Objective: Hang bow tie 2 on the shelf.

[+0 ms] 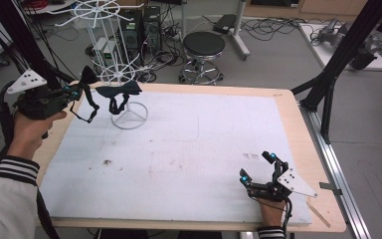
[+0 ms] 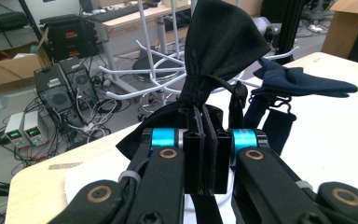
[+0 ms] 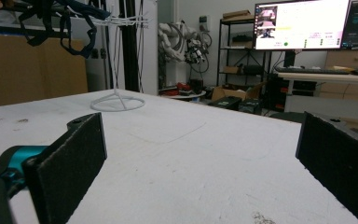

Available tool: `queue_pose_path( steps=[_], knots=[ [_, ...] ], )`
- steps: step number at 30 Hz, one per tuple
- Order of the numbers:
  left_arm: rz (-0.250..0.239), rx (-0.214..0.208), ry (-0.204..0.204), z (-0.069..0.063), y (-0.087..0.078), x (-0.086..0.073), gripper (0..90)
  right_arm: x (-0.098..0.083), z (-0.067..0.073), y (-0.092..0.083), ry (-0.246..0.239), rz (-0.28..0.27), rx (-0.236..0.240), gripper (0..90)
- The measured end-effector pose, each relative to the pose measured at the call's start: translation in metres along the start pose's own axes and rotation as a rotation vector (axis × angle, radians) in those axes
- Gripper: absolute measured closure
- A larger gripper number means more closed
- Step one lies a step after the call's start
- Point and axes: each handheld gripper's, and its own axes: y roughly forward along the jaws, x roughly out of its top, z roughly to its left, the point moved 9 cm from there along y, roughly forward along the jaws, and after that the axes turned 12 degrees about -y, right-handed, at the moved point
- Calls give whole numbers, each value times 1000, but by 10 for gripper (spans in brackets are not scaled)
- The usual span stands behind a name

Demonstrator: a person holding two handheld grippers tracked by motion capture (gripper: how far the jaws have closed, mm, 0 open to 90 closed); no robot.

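Observation:
My left gripper (image 1: 78, 90) hovers over the table's far left corner, shut on a black bow tie (image 1: 88, 76) whose strap (image 1: 88, 112) dangles below. In the left gripper view the jaws (image 2: 204, 140) pinch the tie's knot and its wing (image 2: 223, 42) stands upright above them. A navy bow tie (image 1: 123, 90) (image 2: 303, 81) hangs on the white wire rack (image 1: 122, 72), just right of the held tie. My right gripper (image 1: 257, 167) rests at the front right of the white mat, open, with nothing between its pads (image 3: 70, 163).
The rack's ring base (image 1: 129, 117) (image 3: 117, 102) stands on the white mat (image 1: 189, 149) at the back left. Black frame legs (image 1: 328, 84) rise by the table's right edge. A stool (image 1: 204, 47) and computer towers (image 1: 144, 30) stand behind the table.

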Motion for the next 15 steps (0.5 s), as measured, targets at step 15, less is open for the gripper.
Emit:
queue_pose_path(
  steps=[15],
  knots=[
    [18,6,-13,2,14,-8,870,0,0,0,2,-1,0,9]
  ],
)
